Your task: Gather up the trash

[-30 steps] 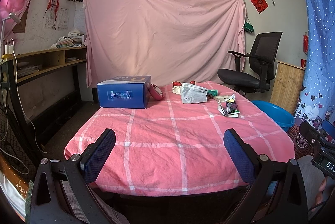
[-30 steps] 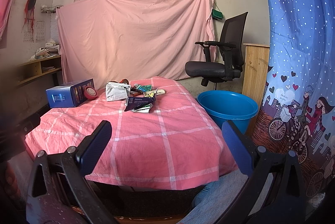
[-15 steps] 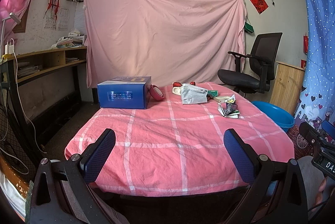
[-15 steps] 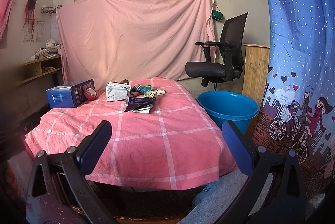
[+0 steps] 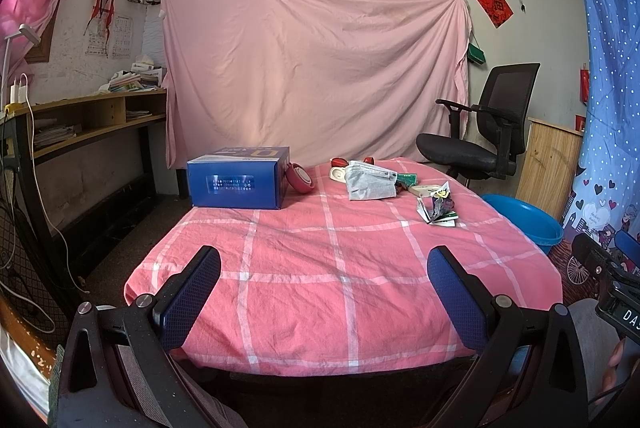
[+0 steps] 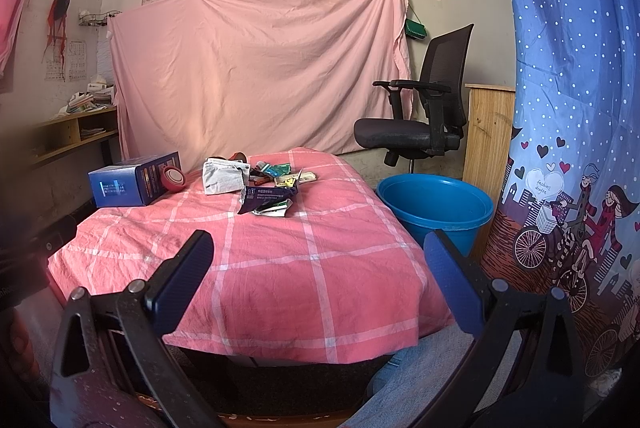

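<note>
Both the left gripper (image 5: pixel 324 292) and right gripper (image 6: pixel 318 276) are spread wide, and nothing is held or touched. Crumpled wrappers (image 6: pixel 266 202) are seen heaped at the pink checked table's (image 6: pixel 280 280) far end, near a blue basin (image 6: pixel 436 202).

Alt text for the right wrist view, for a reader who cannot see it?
The right gripper hangs open and empty at the near edge of a table under a pink checked cloth. Wrappers and a crumpled grey bag lie at the far end beside a blue box. A blue basin sits on the floor to the right.
</note>
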### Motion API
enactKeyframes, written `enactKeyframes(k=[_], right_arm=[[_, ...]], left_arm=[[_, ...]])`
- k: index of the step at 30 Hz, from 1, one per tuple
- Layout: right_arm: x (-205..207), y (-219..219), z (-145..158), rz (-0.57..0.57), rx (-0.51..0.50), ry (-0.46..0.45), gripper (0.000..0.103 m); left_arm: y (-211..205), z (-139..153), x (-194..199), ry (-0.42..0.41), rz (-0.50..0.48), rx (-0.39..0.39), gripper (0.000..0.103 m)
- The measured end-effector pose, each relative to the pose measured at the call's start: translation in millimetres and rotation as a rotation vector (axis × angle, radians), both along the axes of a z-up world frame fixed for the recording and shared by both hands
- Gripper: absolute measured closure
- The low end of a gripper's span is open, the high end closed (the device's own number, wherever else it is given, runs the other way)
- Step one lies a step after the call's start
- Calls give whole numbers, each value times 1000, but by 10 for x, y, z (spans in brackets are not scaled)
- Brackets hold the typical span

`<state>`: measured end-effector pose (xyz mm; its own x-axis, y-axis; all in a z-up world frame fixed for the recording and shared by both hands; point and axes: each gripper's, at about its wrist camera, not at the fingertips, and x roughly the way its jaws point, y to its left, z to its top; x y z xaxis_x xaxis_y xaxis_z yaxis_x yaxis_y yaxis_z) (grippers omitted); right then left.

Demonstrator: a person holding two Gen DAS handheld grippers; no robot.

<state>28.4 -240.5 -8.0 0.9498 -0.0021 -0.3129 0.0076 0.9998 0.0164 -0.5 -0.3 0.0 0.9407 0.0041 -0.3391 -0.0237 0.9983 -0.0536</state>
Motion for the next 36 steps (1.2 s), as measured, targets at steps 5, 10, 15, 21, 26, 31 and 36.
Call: enactKeyframes(k=[5, 10, 15, 21, 26, 31, 36], right_arm=[[-2, -1, 0, 0, 0, -1, 0], [-4, -4, 1, -1, 0, 0, 0], [3, -5, 0, -1, 0, 0, 0], [12, -11, 8, -6, 8, 11, 0], [6, -3, 25, -10, 11, 11, 0], [43, -45, 10, -9, 13, 9, 0], [146, -100, 54, -2, 39, 12, 0]], left_arm=[[1, 1, -3, -1, 0, -1, 2], [1, 1, -4, -2, 0, -1, 2], [0, 0, -4, -2, 0, -1, 2], [1, 0, -5, -2, 1, -2, 2], [-85, 135, -43, -2, 5, -4, 2], [-12, 133, -4, 3, 12, -7, 2], [14, 144, 131, 4, 30, -24, 2]])
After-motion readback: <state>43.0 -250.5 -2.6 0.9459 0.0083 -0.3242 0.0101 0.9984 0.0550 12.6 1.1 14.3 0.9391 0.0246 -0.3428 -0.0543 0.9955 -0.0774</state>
